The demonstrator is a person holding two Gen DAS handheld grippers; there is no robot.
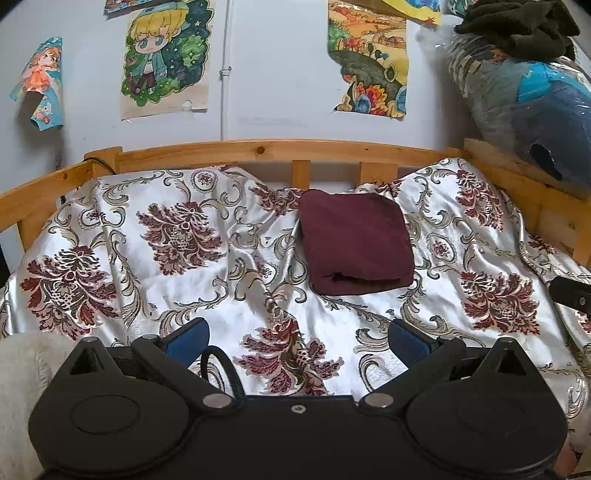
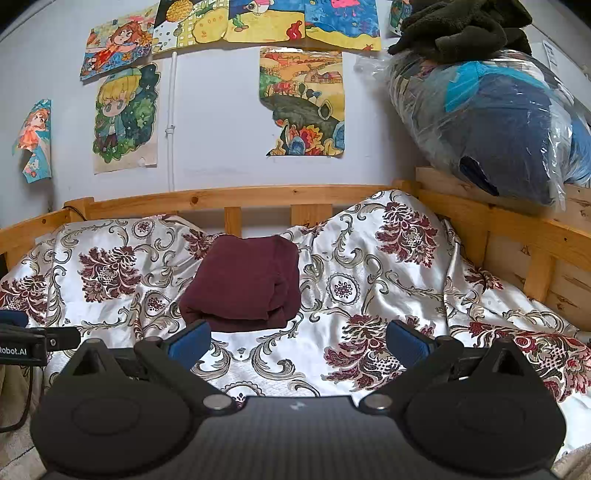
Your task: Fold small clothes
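Note:
A dark maroon garment [image 1: 354, 243] lies folded into a thick square on the floral satin bedspread [image 1: 177, 280], near the back rail. In the right wrist view the same garment [image 2: 243, 282] sits left of centre, just beyond the left fingertip. My left gripper [image 1: 297, 341] hovers over the bedspread well in front of the garment, open, with nothing between its blue pads. My right gripper [image 2: 297, 341] is open too and holds nothing. The left gripper's tip [image 2: 22, 338] shows at the left edge of the right wrist view; the right gripper's edge [image 1: 570, 291] shows at far right of the left wrist view.
A wooden bed rail [image 1: 273, 149] runs round the back and sides. A plastic-wrapped bundle [image 2: 491, 125] with dark green fabric [image 2: 461, 29] on top sits on the right rail. Drawings [image 2: 303, 103] hang on the wall. A pale fluffy thing [image 1: 22, 373] lies at lower left.

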